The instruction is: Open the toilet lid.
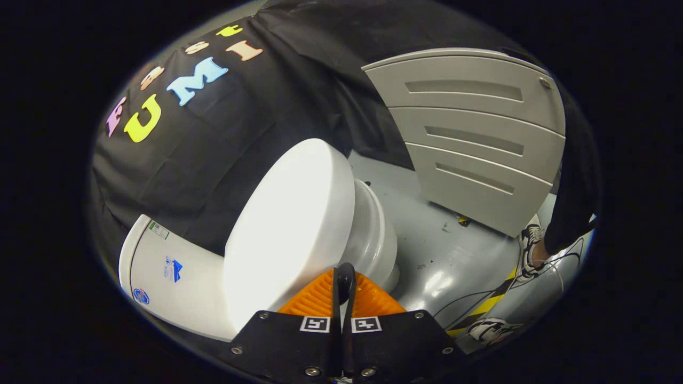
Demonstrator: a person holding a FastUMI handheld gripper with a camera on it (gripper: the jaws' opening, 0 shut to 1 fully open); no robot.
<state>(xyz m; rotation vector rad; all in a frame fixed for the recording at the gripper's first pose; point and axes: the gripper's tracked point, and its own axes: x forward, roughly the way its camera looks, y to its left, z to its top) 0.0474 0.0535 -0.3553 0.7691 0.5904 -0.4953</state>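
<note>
Two orange fingers [368, 298] of the gripper [344, 290] pressed together, nothing between them, tips at the near rim of the toilet lid [291, 229], probably to push it up. Lid just ahead, raised partway off the bowl [376, 234]. Tank [168, 277] beside. Grey cabinet [475, 138] beyond. Contact point and hinge hidden.
</note>
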